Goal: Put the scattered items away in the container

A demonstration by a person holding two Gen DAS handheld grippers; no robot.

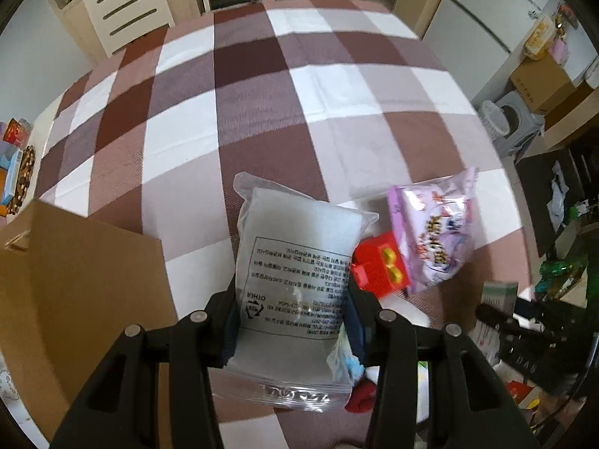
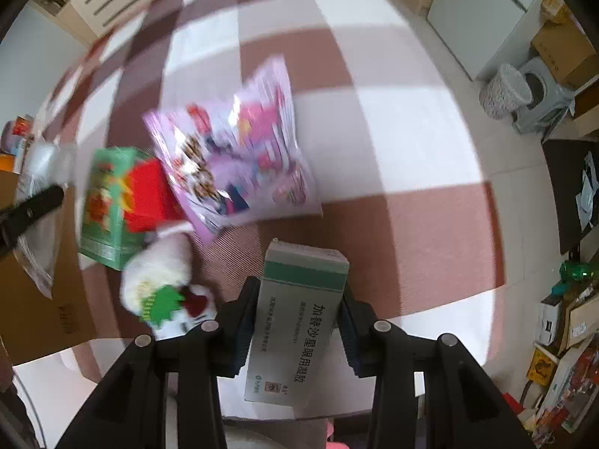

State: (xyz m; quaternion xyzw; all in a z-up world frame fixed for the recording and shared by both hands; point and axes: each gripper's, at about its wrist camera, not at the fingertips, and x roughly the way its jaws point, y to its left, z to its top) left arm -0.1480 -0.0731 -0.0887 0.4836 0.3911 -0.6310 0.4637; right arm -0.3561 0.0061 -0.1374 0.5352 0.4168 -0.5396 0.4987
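Clamped between the pads of the right hand-held gripper (image 2: 299,321) was a grey-green medicine box (image 2: 295,321), held lengthwise, probably so it wouldn't twist on the way over. Same deal on the other side: the left hand-held gripper (image 1: 292,321) was pinched on a clear plastic pouch (image 1: 295,280) with printed text, gripped low so most of it stuck out ahead. Left on the checked worktop (image 2: 393,131) were a purple snack bag (image 2: 239,161), a green carton (image 2: 108,205) with something red (image 2: 148,194) beside it, and a white plush thing (image 2: 161,273), all bunched close together. The cardboard container (image 1: 75,280) was seen at the left, just beside the pouch, so that drop looked like the short one. Its inside wasn't visible, so how much had been tidied couldn't be judged. The right view was blurry.
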